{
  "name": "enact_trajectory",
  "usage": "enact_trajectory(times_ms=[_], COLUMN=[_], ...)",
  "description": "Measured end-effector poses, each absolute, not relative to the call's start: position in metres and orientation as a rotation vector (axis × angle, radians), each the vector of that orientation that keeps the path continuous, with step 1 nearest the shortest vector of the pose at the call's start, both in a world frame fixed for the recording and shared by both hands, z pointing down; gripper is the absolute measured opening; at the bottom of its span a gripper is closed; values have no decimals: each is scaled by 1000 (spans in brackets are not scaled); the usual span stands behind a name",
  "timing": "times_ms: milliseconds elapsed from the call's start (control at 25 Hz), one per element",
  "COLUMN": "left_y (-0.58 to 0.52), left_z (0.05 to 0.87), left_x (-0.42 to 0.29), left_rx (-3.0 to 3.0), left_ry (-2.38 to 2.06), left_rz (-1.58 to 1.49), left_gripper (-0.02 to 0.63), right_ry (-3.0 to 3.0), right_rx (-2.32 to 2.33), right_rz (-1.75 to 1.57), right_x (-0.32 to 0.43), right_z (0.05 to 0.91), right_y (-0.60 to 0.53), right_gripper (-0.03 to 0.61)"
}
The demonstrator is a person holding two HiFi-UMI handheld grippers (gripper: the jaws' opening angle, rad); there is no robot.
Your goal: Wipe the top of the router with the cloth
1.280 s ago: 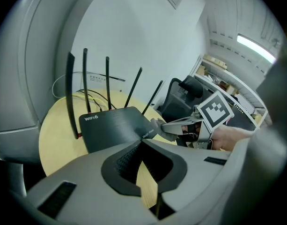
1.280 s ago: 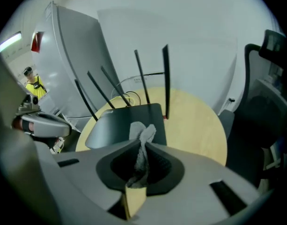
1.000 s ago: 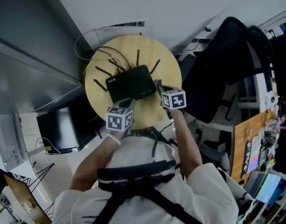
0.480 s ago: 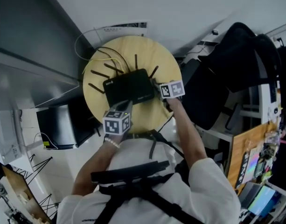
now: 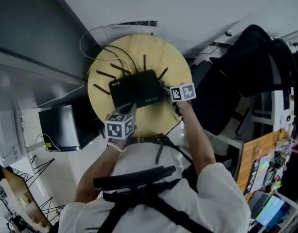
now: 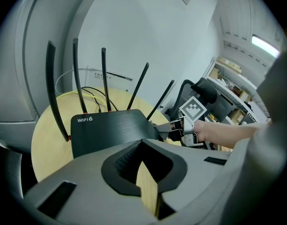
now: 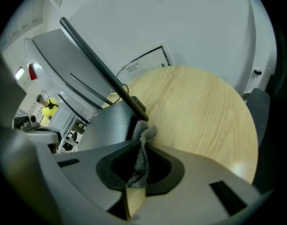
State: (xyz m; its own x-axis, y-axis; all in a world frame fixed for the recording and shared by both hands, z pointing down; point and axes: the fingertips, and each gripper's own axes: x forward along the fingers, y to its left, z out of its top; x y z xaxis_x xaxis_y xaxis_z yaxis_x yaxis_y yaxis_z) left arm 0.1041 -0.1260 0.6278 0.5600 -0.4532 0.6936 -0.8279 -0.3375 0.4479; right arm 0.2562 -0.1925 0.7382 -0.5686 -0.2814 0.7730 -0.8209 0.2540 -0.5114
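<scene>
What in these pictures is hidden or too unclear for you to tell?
Cloth: the right gripper view shows only a grey strip pinched in the right gripper; its jaws hide the rest.
Router sockets: both the head view and the left gripper view show its top, not its back.
Cables: too thin in the head view to trace; the router hides their ends.

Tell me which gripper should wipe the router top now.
Right. The right gripper is shut on the cloth, right at the router's edge. The left gripper is shut with no cloth, at the router's near edge.
</scene>
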Motion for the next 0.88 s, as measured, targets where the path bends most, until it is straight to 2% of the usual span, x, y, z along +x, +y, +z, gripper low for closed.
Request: enact_trajectory(times_ms=[880], left_y=[-93], left_z=[615], left_x=[71], left_rx=[2038], left_ry=[-966], left_rz=[603], left_gripper=[-3], right_ry=[-1939], right_rx=[1263], right_rz=[1415], right_x=[254], right_z=[726], right_y=[-112], right_gripper=[40])
